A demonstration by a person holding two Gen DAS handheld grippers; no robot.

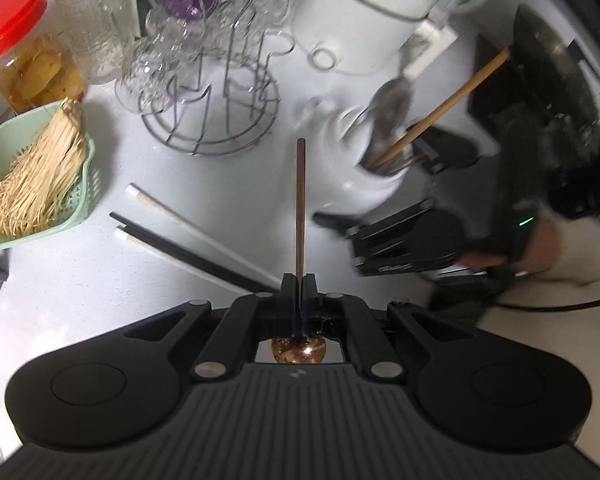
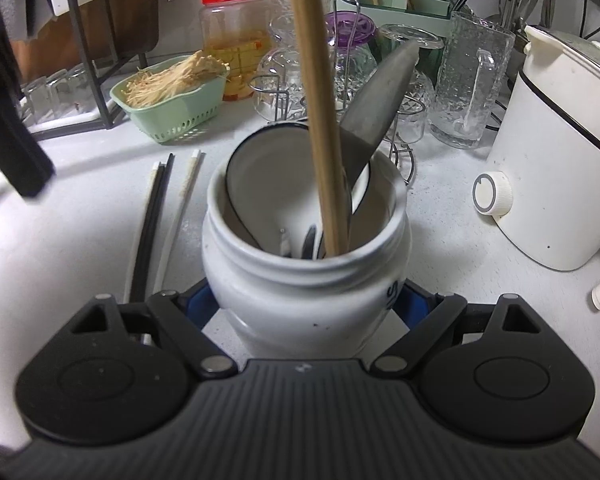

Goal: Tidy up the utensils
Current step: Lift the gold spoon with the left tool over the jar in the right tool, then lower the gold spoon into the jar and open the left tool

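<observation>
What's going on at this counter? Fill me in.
A person is sorting utensils with two handheld grippers. The left gripper is shut on a thin brown chopstick and holds it above the white counter. The right gripper grips the white jar, which already holds a wooden handle, a metal spatula and a ladle. Black and white chopsticks lie loose on the counter, not yet put away.
</observation>
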